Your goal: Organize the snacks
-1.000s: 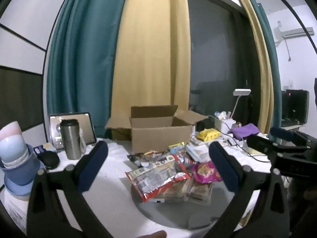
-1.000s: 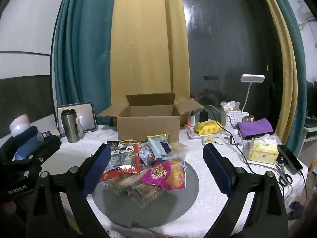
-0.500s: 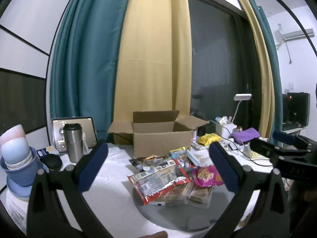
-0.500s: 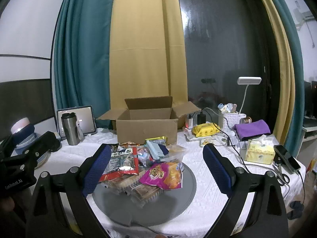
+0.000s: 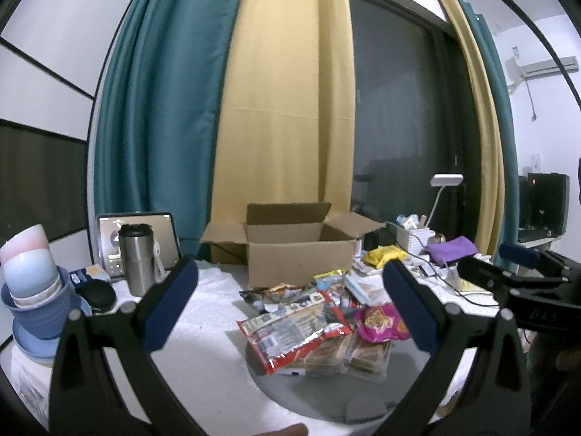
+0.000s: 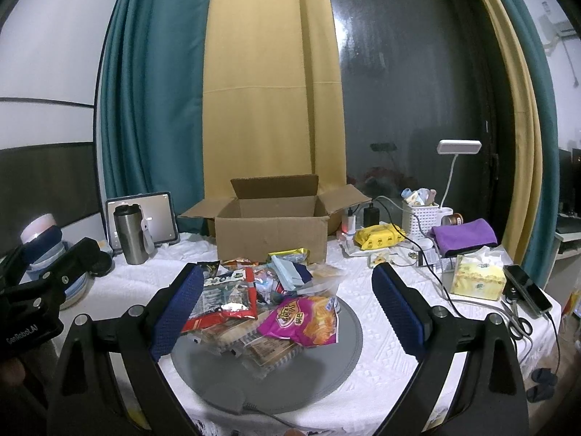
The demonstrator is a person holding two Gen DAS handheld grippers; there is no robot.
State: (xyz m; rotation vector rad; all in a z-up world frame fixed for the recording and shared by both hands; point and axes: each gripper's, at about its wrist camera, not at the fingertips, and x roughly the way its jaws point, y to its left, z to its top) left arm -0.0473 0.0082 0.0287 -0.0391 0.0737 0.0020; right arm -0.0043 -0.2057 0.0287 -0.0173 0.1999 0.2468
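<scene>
your left gripper hangs above the near edge of the table with its blue pads spread wide and nothing between them; the snack pile sits ahead of it and below, framed in the gap but well clear of both pads. your right gripper is likewise wide apart and holds nothing, with the same pile lying ahead between its fingers, untouched. the snacks are heaped on one round grey mat on the white tablecloth, just in front of one open cardboard box whose flaps stand out. in the heap you can count one magenta chip bag on the right, one red-edged silver packet on the left, one pale blue packet toward the box, and one yellow-green packet touching the box front; clear-wrapped biscuits lie underneath, too jumbled to count. left of the box stands one steel tumbler in front of one tablet.
</scene>
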